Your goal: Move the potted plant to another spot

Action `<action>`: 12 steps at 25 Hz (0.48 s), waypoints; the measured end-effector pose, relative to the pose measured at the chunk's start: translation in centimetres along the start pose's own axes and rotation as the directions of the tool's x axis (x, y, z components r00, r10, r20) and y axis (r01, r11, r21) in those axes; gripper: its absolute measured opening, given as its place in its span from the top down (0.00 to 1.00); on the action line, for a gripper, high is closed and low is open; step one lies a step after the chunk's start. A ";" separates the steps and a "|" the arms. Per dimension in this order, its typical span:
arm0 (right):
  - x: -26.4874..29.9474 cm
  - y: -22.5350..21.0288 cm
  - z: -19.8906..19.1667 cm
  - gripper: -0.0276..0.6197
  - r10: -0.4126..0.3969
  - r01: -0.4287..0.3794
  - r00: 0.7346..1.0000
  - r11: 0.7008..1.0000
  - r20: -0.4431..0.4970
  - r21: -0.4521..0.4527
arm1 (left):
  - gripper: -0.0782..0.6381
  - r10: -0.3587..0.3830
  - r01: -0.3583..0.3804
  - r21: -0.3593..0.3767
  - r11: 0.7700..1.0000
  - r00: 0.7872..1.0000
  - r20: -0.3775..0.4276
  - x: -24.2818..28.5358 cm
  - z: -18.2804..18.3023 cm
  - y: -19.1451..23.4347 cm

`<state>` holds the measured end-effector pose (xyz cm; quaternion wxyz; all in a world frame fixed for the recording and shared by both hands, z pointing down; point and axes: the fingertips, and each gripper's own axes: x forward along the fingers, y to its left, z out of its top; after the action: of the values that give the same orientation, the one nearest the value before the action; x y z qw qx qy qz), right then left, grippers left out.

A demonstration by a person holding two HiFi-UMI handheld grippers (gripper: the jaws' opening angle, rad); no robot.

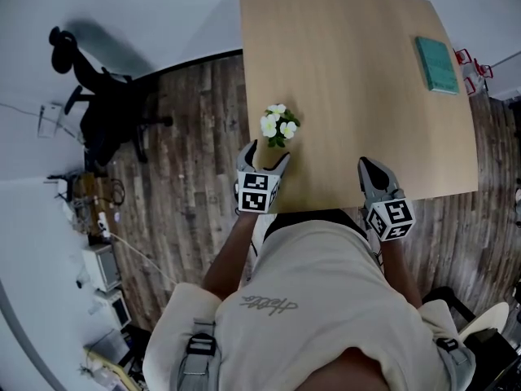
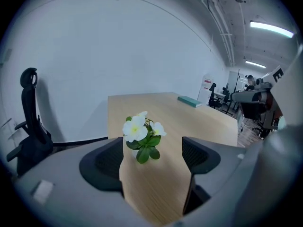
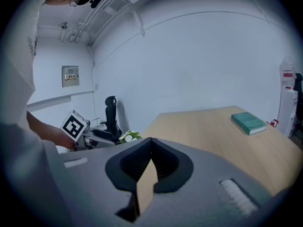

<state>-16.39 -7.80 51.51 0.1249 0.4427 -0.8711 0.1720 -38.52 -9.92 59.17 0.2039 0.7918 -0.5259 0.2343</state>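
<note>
Fingers (image 2: 105, 163) of the left gripper (image 1: 264, 155) stand apart (nothing pressed). Potted plant (image 1: 278, 125) stands upright just ahead of them, near the left edge of the table (image 1: 366, 96). Right gripper (image 1: 368, 168) fingers meet at the tips, empty.

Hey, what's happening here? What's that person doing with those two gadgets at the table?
A person is at a wooden table with a hand-held gripper in each hand. The left gripper, jaws wide apart, is lined up on a small potted plant with white flowers near the table's left edge, not touching it yet. The right gripper is shut and empty, over the near edge. A green book lies at the far right, untouched.
</note>
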 end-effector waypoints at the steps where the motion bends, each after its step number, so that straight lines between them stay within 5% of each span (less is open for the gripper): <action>1: 0.0 -0.2 0.0 0.95 0.002 -0.002 1.000 1.000 0.000 0.001 | 0.33 0.006 -0.006 -0.007 1.000 1.000 -0.008 0.4 -0.3 0.1; 12: 1.6 -0.7 0.1 0.95 0.046 -0.046 0.999 0.999 -0.011 0.001 | 0.28 0.076 -0.081 -0.057 0.995 0.994 -0.084 4.6 -3.2 2.0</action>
<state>-16.73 -9.38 52.16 0.1252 0.4217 -0.8803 0.1777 -39.34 -12.20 64.58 0.2397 0.7537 -0.5547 0.2583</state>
